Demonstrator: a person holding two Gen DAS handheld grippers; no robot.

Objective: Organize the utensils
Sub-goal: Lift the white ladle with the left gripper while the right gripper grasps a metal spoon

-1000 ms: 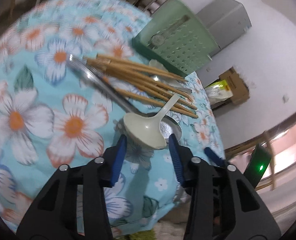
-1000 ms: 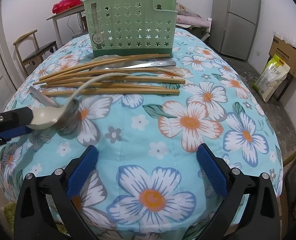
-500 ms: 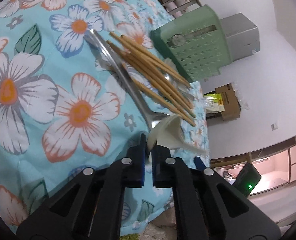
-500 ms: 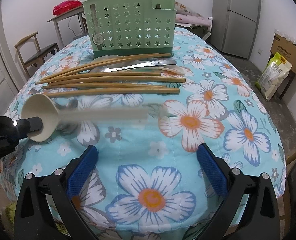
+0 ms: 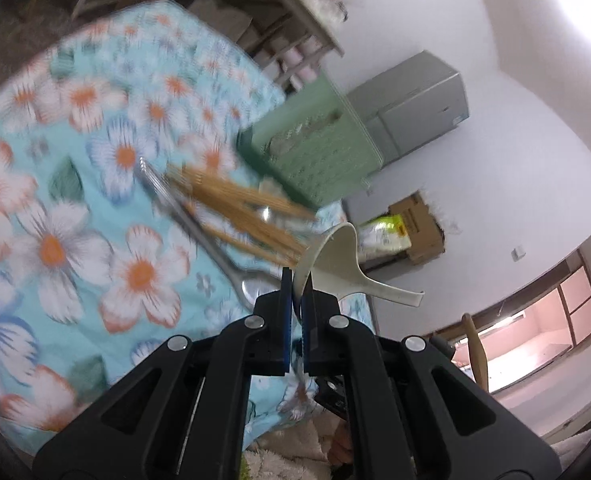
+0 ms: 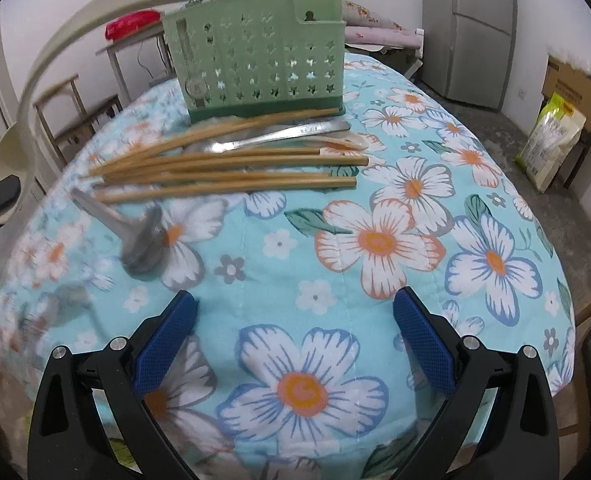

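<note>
One cream plastic soup spoon (image 5: 337,258) is off the table, lower centre of the left wrist view, pinched by the rim of its bowl between the blue pads of the left gripper (image 5: 295,294); handle juts right, free in the air. In the right wrist view the same spoon arcs, blurred, up the left edge and across the top left. Likely light and stiff, smooth-surfaced. A rim pinch with a long overhanging handle could let it pivot or slip; hold nearer the neck would probably steady it.

Left on the floral tablecloth (image 6: 335,280): a loose bundle of bamboo chopsticks (image 6: 231,168) mid-frame, a steel spoon (image 6: 135,236) at their left end, another metal utensil handle (image 6: 287,134) just behind them. Chopsticks likely light, rigid, prone to roll; best taken mid-length.

Green perforated utensil holder (image 6: 255,60) stands upright at upper centre, just behind the pile.

Right gripper (image 6: 295,340), bottom of frame: jaws wide apart, nothing between, above bare cloth.
</note>
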